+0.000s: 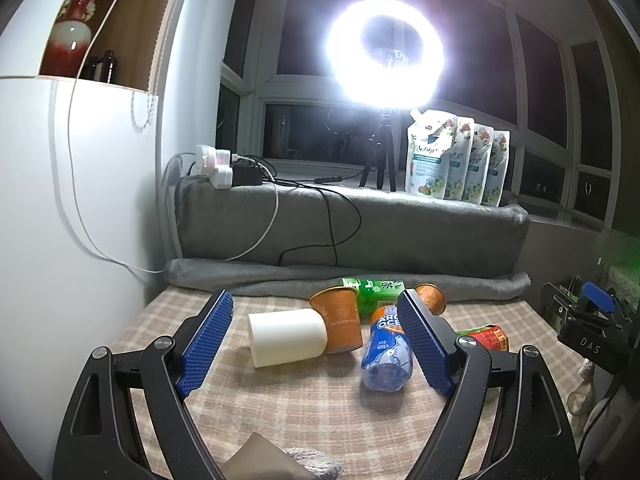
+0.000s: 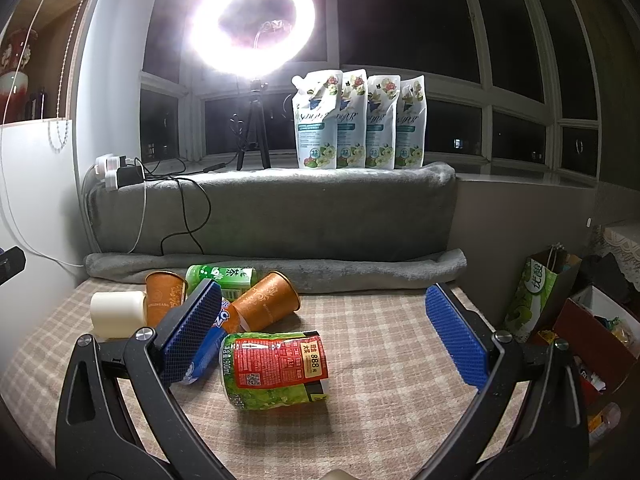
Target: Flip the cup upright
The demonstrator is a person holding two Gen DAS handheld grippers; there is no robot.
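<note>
Both wide open, empty: left gripper [image 1: 316,340] above white cup [image 1: 286,337], right gripper [image 2: 324,330].

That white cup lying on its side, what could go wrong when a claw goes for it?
The white cup touches an orange paper cup, so a grab may knock that over. A blue bottle lying nearby could roll. The left claw is open, holding nothing; the round cup might slip.

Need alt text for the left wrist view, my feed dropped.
Open left gripper hovers over a checked cloth, its jaws framing a white cup lying on its side. Behind the white cup sit an orange cup and a blue bottle.
</note>
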